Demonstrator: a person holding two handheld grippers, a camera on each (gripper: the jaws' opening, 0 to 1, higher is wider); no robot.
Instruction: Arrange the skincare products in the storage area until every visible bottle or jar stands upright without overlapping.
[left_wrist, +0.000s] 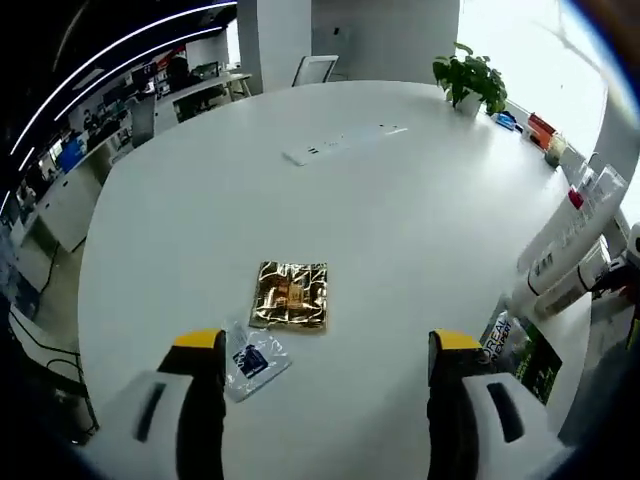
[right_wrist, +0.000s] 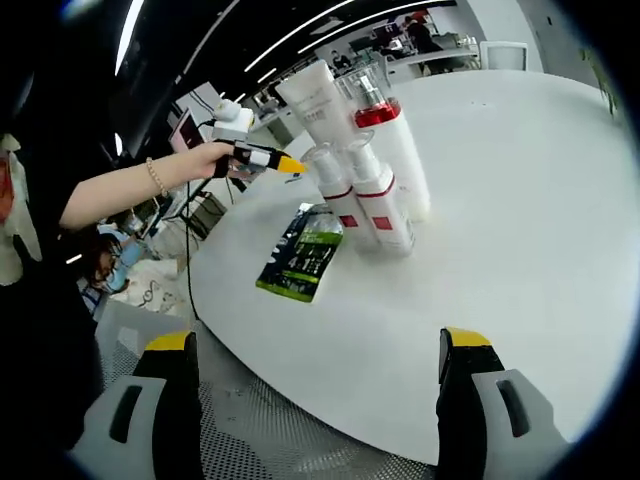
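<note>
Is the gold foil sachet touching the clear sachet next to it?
Apart. The left gripper view shows a strip of bare white table between the gold foil sachet and the clear sachet.

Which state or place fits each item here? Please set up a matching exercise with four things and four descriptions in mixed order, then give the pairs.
Things:
1. gold foil sachet
2. green-and-black packet
3. white bottles with red bands
4. potted plant

Descriptions:
A. standing upright in a tight cluster
B. at the far edge of the white table
C. lying flat beside the bottles, near the table's edge
D. lying flat, ahead of the left gripper, next to a clear sachet

Pairs: 1-D, 2-C, 3-A, 4-B
</note>
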